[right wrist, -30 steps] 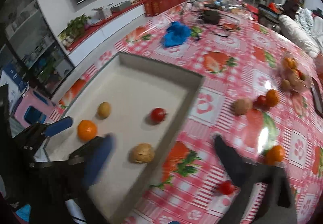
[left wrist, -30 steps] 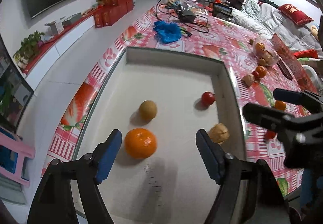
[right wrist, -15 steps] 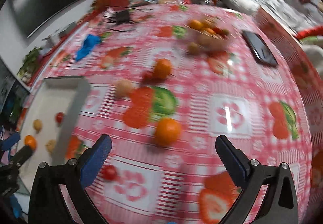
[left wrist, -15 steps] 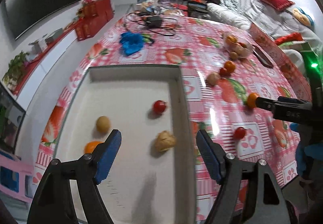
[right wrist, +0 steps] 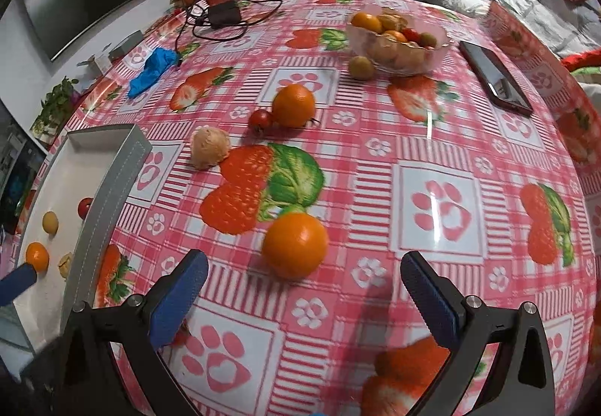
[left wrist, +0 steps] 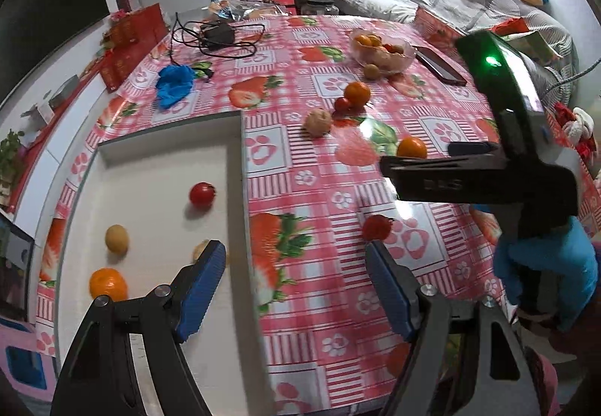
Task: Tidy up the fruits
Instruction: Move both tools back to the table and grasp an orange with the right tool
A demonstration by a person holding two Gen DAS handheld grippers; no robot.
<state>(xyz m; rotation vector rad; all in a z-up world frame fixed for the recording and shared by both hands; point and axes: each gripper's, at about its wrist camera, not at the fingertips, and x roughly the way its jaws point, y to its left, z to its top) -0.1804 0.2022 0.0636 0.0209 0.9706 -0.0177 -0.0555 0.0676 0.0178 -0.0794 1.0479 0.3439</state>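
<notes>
A grey tray [left wrist: 236, 168] on the left holds a tomato [left wrist: 201, 193], a yellow-brown fruit [left wrist: 117, 238], an orange [left wrist: 108, 284] and a walnut half hidden behind my left finger. My left gripper [left wrist: 296, 266] is open and empty, straddling the tray's right wall. A small tomato [left wrist: 376, 227] lies on the tablecloth just past its right fingertip. My right gripper [right wrist: 304, 284] is open just above the tablecloth. A loose orange [right wrist: 295, 244] sits just ahead of its fingertips, between them, untouched.
Farther back lie a walnut [right wrist: 209, 152], a small tomato [right wrist: 260, 118], another orange [right wrist: 293, 105] and a yellow fruit [right wrist: 361, 67] beside a clear bowl [right wrist: 435, 52] of fruit. A phone [right wrist: 496, 82], a blue glove [right wrist: 152, 72] and cables [right wrist: 225, 18] also lie on the table.
My left gripper has swung right, from over the tray's inside to its right wall. My right gripper has moved from the tray's edge to the loose orange and come lower.
</notes>
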